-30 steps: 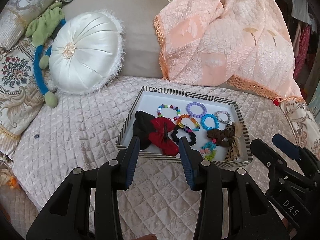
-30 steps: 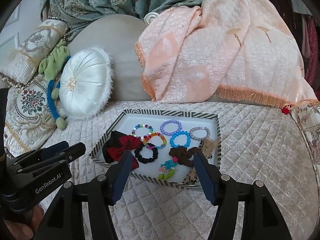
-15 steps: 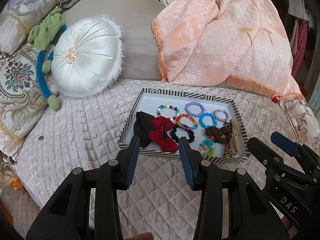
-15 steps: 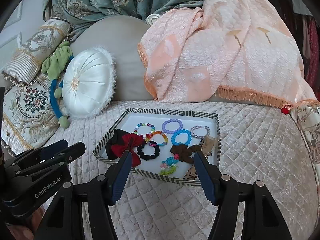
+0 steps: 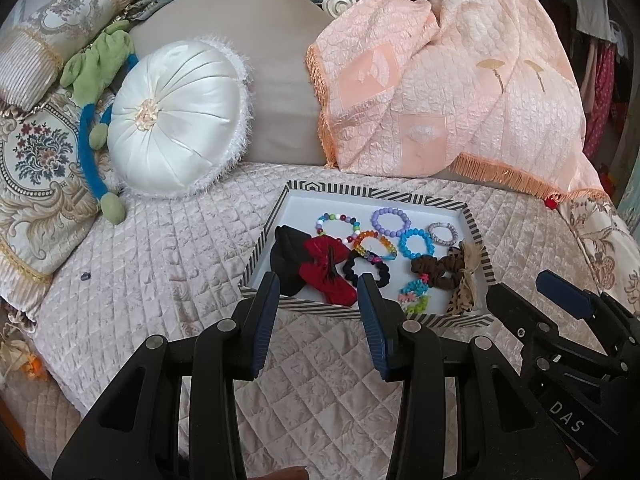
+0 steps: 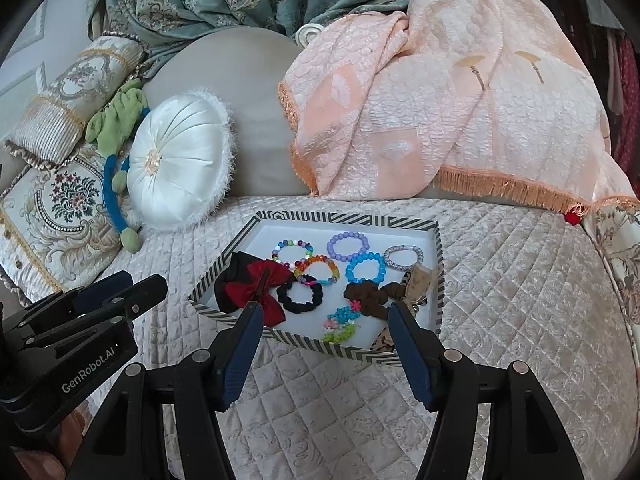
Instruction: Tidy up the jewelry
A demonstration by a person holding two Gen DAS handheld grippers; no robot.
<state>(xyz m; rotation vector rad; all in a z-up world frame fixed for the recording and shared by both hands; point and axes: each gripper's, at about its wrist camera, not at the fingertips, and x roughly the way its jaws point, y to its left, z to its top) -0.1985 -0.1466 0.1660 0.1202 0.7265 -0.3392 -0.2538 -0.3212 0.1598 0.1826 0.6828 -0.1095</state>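
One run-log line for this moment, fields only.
left gripper: open, empty | right gripper: open, empty | tray: on bed, holds bracelets, scrunchies, red bow | nothing picked yet

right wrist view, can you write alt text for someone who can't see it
A striped-rim tray on a quilted bed holds beaded bracelets, scrunchies and a red bow. The open, empty right gripper hovers near its front edge, with the left gripper at lower left. Cushions and a peach blanket lie behind.

Leopard-print bow (image 6: 384,338) behind right tool (image 6: 325,316)
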